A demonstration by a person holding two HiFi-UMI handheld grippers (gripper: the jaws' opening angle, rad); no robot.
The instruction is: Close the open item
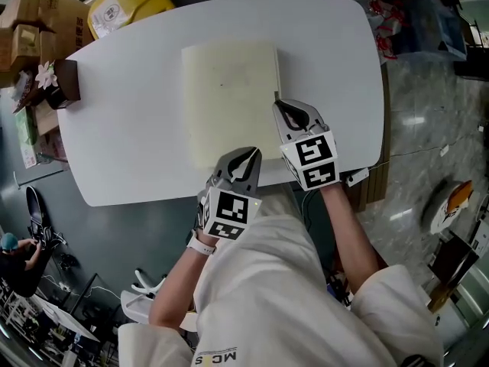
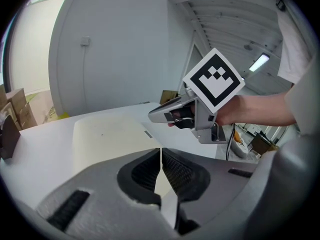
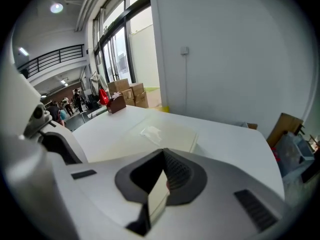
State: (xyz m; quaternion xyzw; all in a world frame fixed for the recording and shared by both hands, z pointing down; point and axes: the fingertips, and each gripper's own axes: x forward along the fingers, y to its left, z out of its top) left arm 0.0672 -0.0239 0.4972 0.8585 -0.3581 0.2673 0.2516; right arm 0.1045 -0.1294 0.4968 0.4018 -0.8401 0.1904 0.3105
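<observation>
**Kid:** Is the book shut now?

**Friend:** It looks shut. The cream book (image 1: 229,98) lies flat in the middle of the white table (image 1: 130,128). Its cover is down and no page sticks up.

**Kid:** What are the grippers doing?

**Friend:** The left gripper (image 1: 246,159) is over the table's near edge. Its jaws are pressed together with nothing in them. The right gripper (image 1: 285,108) is a little further in over the table. Its jaws are together too, and it holds nothing.

**Kid:** So what is left?

**Friend:** Not much, I think. The closing looks done. Maybe just pull both grippers off the table.
</observation>
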